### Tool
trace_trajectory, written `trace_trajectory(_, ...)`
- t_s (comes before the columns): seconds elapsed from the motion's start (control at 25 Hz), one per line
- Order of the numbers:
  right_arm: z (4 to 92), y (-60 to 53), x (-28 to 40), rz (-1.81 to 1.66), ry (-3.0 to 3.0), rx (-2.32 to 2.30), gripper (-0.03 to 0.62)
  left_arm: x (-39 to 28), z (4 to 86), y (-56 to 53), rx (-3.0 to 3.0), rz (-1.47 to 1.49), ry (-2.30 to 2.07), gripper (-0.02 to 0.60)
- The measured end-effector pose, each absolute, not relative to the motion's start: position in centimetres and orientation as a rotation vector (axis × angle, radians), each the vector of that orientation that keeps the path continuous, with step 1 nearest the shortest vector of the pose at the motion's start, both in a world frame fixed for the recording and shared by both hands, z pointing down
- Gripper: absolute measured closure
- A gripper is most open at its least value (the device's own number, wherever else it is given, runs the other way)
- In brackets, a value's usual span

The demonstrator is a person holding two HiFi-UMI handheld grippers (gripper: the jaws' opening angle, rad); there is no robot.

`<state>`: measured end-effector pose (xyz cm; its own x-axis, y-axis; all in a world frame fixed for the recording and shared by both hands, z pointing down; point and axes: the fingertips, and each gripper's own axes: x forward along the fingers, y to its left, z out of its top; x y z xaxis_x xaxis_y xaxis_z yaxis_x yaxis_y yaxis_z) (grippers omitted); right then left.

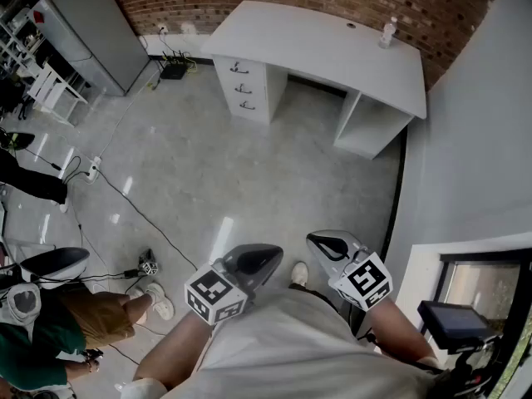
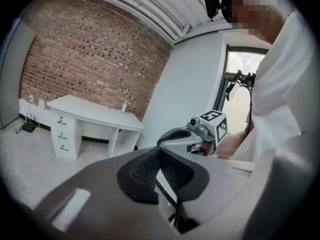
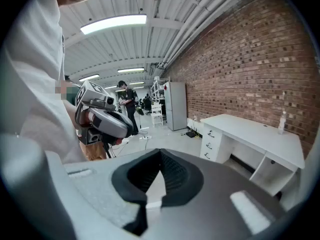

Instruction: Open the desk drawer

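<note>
Currently the left gripper (image 1: pixel 266 254) and right gripper (image 1: pixel 321 241) both have jaws together, holding nothing. The desk (image 1: pixel 324 48) stands well apart across the floor (image 1: pixel 208 173), its three drawers (image 1: pixel 242 86) closed.

Grey floor (image 1: pixel 224 169), white desk (image 1: pixel 320 48) standing on it, bottle (image 1: pixel 386 33) on desktop, cables (image 1: pixel 154 223) at left

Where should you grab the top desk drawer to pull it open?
I'd pinch the small dark handle on the front of the top drawer, coming at it straight, head-on. The front looks flat, and only the handle seems to stick out.
</note>
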<state>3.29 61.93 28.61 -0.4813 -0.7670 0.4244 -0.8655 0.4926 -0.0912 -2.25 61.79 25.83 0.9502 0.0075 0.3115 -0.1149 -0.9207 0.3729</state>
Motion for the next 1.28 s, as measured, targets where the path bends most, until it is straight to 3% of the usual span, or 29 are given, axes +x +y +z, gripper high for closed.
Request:
trace_trajectory(0.32, 27.4, 60.7, -9.0, 0.493, -2.463, 1.320, 0.592, -15.8, 28.7, 60.6, 2.617, 0.480, -0.168, 0.581)
trace_trajectory(0.64, 28.4, 59.8, -15.2, 0.568, -2.430, 1.300, 0.592, -19.8, 30.6, 58.8, 2.533, 0.423, -0.141, 0.581)
trace_trajectory(0.88, 29.2, 55.1, -12.6, 0.529, -2.421, 1.276, 0.561, -17.5, 31.5, 52.9, 2.517, 0.366, -0.203, 0.578)
trace_trajectory(1.16, 29.2, 44.8, -6.8, 0.466, -2.469, 1.224, 0.555, -12.2, 31.5, 43.2, 2.493, 0.335, -0.287, 0.505)
trace_trajectory(1.28, 28.6, 40.2, -4.1, 0.424, -2.505, 1.172, 0.522, -9.4, 31.0, 38.1, 2.460, 0.302, -0.336, 0.505)
